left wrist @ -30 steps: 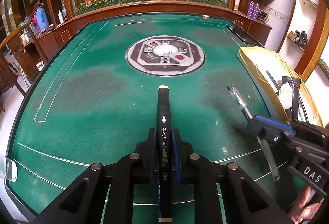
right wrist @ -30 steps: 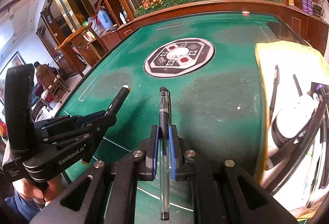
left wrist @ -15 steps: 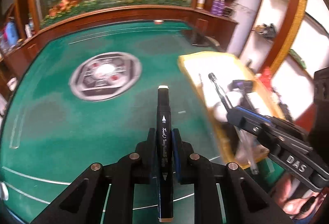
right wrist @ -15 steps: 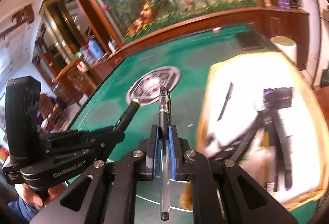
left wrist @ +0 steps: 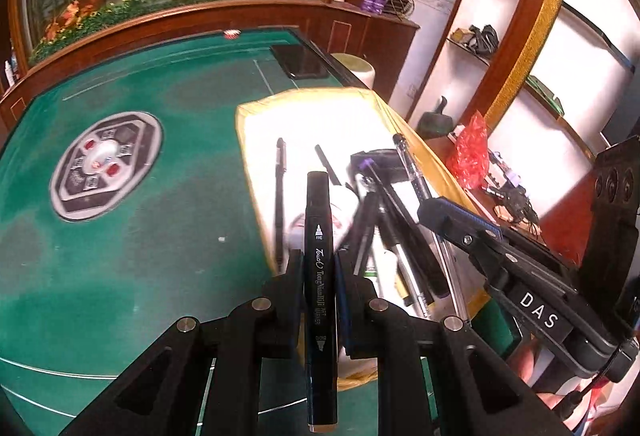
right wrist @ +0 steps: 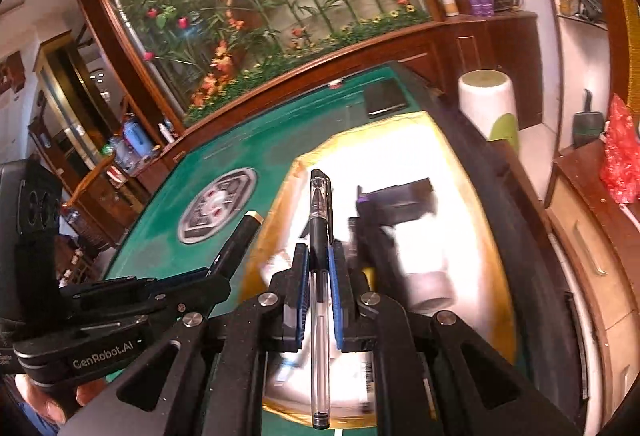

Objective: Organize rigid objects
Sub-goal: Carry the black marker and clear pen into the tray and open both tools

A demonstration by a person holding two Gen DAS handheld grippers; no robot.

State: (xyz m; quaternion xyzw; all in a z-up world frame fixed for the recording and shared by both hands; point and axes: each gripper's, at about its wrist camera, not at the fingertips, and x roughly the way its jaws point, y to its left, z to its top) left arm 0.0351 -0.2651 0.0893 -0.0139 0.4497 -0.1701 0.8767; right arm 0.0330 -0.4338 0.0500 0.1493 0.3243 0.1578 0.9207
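Over the yellow tray (left wrist: 248,140), the left gripper (left wrist: 319,268) is holding a black marker (left wrist: 318,236); the right gripper (right wrist: 319,268) is gripping a clear pen (right wrist: 320,220).

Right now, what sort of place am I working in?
Probably a home game room or parlour, not a workshop. You're at a green felt mahjong-style table with a central dice console, ringed by dark wood cabinetry, with a planter wall of artificial flowers behind it.

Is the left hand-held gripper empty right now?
No, the left hand-held gripper is shut on a black marker, clamped upright between its pads.
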